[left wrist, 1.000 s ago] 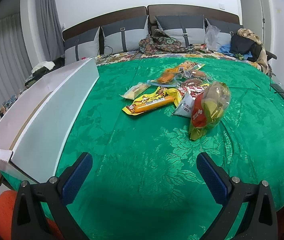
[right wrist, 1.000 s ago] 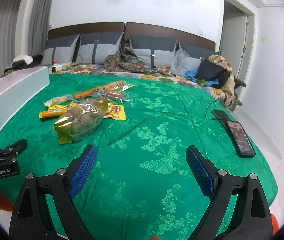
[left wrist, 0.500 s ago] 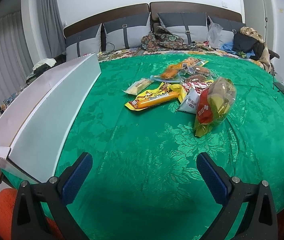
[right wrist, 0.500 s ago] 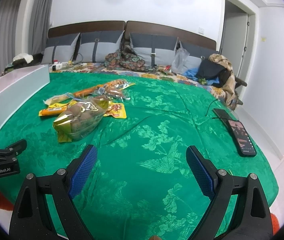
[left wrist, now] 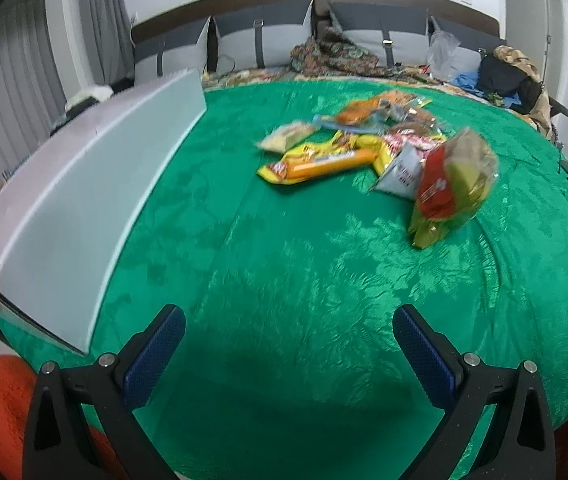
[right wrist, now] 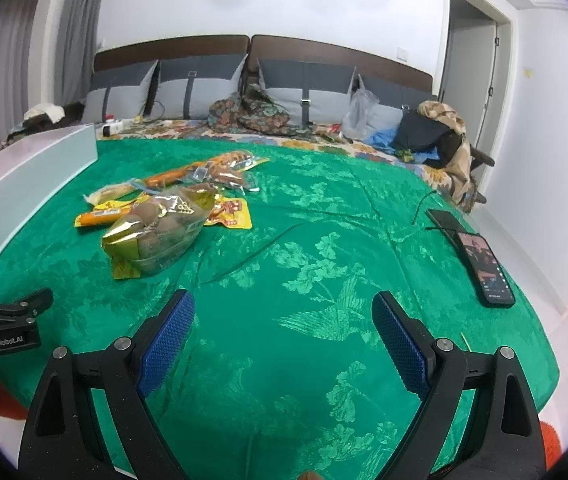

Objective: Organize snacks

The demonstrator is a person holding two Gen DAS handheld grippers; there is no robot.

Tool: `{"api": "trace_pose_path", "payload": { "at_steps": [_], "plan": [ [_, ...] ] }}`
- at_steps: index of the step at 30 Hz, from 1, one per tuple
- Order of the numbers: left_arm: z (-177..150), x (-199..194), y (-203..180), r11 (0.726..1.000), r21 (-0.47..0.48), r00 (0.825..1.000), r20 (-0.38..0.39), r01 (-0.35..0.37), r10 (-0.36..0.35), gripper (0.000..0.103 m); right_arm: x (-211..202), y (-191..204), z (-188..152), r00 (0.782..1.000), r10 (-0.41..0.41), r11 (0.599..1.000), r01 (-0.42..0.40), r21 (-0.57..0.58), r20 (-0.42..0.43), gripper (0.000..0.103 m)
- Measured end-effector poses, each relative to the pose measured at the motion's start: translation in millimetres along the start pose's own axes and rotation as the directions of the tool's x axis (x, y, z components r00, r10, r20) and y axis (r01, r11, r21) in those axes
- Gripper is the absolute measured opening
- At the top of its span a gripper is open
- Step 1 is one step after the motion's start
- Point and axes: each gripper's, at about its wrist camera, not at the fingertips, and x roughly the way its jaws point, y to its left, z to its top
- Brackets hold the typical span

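Several snack packets lie in a pile (left wrist: pixel 380 144) on the green bedspread; the pile also shows in the right wrist view (right wrist: pixel 172 204). A big clear bag with a red label (left wrist: pixel 452 184) lies nearest, seen from the right as a gold-tinted bag (right wrist: pixel 156 232). A long yellow-orange packet (left wrist: pixel 316 162) lies left of it. My left gripper (left wrist: pixel 289 354) is open and empty, well short of the pile. My right gripper (right wrist: pixel 283 340) is open and empty, to the right of the pile. The left gripper's side (right wrist: pixel 4 320) shows at the right view's left edge.
A long white box (left wrist: pixel 84 208) runs along the bed's left side, also in the right wrist view (right wrist: pixel 28 176). A phone (right wrist: pixel 484 268) and a dark device with a cable lie near the bed's right edge. Pillows and clothes are piled at the headboard.
The left gripper has moved forward toward the pile, which looks larger and slightly blurred. The right gripper has edged forward a little. Both stay open.
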Motion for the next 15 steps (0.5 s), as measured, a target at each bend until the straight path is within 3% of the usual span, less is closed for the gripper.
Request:
{"api": "trace_pose_path", "payload": {
  "at_steps": [8, 15],
  "plan": [
    [-6.5, 20.7, 3.0, 1.0, -0.007, 0.995, -0.101, 0.011, -0.012, 0.103, 7.7, 0.4, -2.7, 0.999, 0.012, 1.0, -0.011, 0.006, -0.041, 0.092],
    [-5.3, 30.0, 7.3, 0.998, -0.018, 0.992, -0.114, 0.058, -0.059, 0.103, 31.3, -21.7, -1.5, 0.989, 0.033, 0.996, -0.021, 0.086, -0.143, 0.092]
  ]
}}
